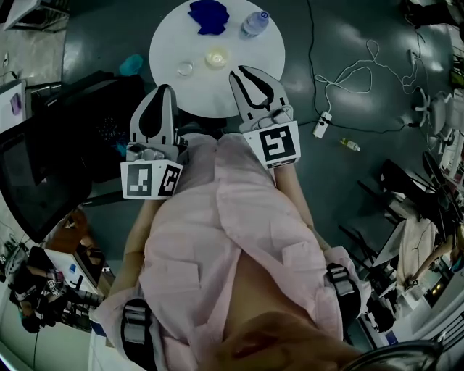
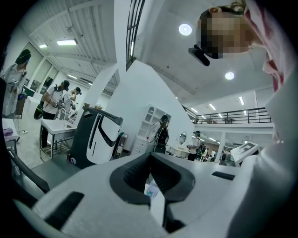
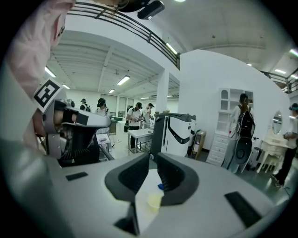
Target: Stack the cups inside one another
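Observation:
Two cups stand apart on the round white table (image 1: 246, 58): a yellowish cup (image 1: 216, 57) and a clear cup (image 1: 185, 69) to its left. My left gripper (image 1: 165, 88) hovers at the table's near edge, just short of the clear cup, its jaws shut and empty. The right gripper (image 1: 240, 71) reaches over the near edge, right of the yellowish cup, jaws almost touching, nothing between them. In the right gripper view the yellowish cup (image 3: 154, 200) shows below the right gripper (image 3: 152, 157). The left gripper (image 2: 150, 155) points level.
A blue cloth (image 1: 209, 16) and a water bottle (image 1: 254, 23) lie at the table's far side. A teal object (image 1: 131, 65) sits off the table's left edge. Dark furniture (image 1: 43, 167) stands left; a power strip with cable (image 1: 322, 124) lies on the floor right.

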